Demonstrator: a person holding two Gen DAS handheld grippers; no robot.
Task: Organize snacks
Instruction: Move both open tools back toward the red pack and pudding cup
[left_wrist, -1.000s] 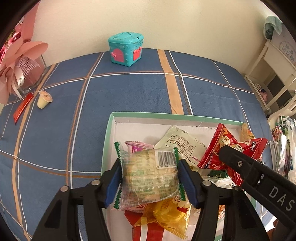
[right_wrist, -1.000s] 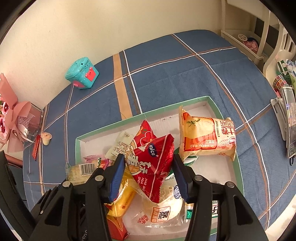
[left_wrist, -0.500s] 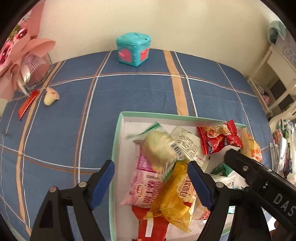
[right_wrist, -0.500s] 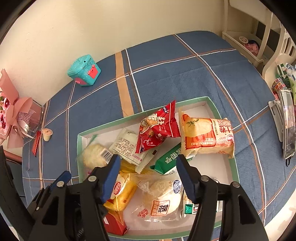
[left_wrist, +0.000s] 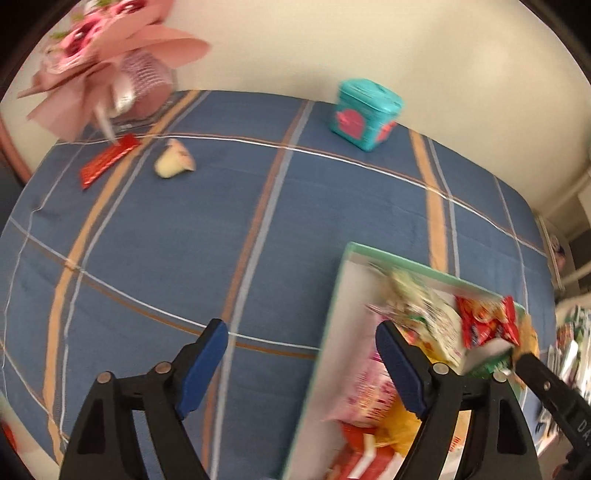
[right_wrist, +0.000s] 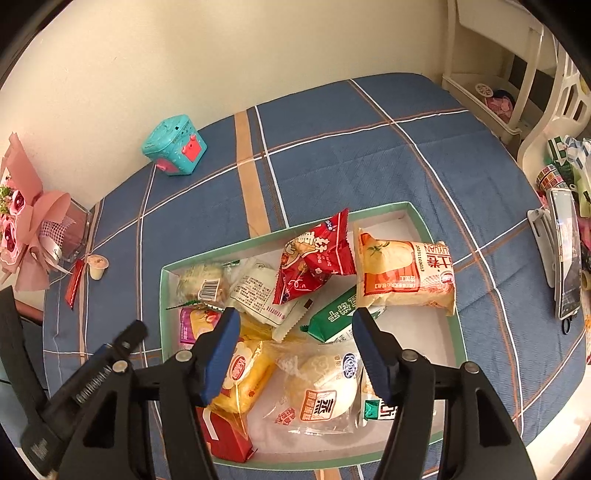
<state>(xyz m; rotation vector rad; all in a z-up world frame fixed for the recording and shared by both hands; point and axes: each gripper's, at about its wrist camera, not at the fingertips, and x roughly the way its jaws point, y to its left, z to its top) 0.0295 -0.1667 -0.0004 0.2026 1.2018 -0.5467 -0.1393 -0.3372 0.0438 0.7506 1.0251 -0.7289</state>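
The left gripper (left_wrist: 301, 349) points steeply down over the blue checked cloth of the desk (left_wrist: 258, 206), beside the left wall of the box (left_wrist: 325, 347). Its jaws have just been opening and now stand wide apart with nothing between them; only its right finger reaches over the box edge. The right gripper (right_wrist: 291, 334) also points steeply down, above the middle of the box (right_wrist: 443, 306), its jaws parted and empty, hovering over the snacks without touching any.

The snacks lie loose in the box: a pale packet with a barcode (right_wrist: 201, 286) in the far left corner, a white packet (right_wrist: 258, 291) beside it, a red packet (right_wrist: 316, 258) leaning on the far wall, an orange-and-cream packet (right_wrist: 404, 273) at the right, a green carton (right_wrist: 338, 319), a yellow packet (right_wrist: 247, 373), a clear bun packet (right_wrist: 319, 395) and a red carton (right_wrist: 225, 435) at the near edge.

The left wrist view is blurred and shows the box only in part, but it shows the left side of the desk well: a pink bouquet (left_wrist: 110, 55), a red sachet (left_wrist: 109, 160), a small jelly cup (left_wrist: 173, 164) on its side and a teal toy box (left_wrist: 367, 112) by the wall. The right wrist view alone shows the whole box, the left gripper's arm at its lower left, a phone on a stand (right_wrist: 563, 254) and a white shelf (right_wrist: 491, 99) at the right.
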